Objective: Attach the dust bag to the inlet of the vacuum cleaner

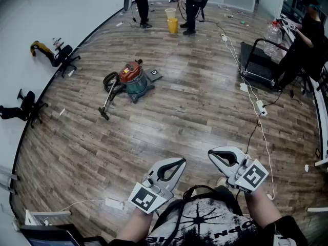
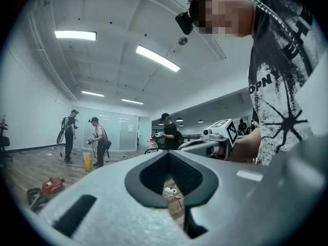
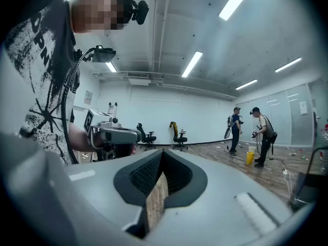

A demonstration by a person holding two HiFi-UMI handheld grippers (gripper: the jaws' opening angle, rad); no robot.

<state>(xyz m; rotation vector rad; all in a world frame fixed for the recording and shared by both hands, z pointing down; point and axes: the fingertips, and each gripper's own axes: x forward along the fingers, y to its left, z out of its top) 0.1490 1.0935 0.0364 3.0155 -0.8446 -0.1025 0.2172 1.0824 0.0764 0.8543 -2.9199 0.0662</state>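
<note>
- Vacuum cleaner (image 1: 134,78) (image 2: 51,185): red-topped, green-bodied canister, upright on the plank floor (image 1: 179,122) mid-room, well apart from both grippers.
- Hose (image 1: 109,82): looped at the canister's left side, wand stretched toward the camera, nozzle down on the planks.
- Flat dark square piece (image 1: 154,75): on the floor just beside the canister's right side; too small to identify.
- Between canister and grippers: a long stretch of planks.
- Left gripper (image 1: 179,162) (image 2: 168,154): low in the head view, jaws closed together, nothing between the pads.
- Right gripper (image 1: 212,154) (image 3: 161,152): beside the left one, jaws likewise pressed together, holding nothing.
- White cable (image 1: 249,94) with power strip (image 1: 262,107): trailing down the floor's right side, clear of the canister.
- Second power strip (image 1: 114,204): on the floor near the wearer's left arm.
- Black cart (image 1: 256,60): at the right, a person in black (image 1: 307,40) just beside it.
- Office chairs (image 1: 64,58) (image 1: 25,109): along the left wall, well apart from the canister.
- Yellow bucket (image 1: 172,24): at the far end, between two standing people (image 1: 141,4) (image 1: 190,6).
</note>
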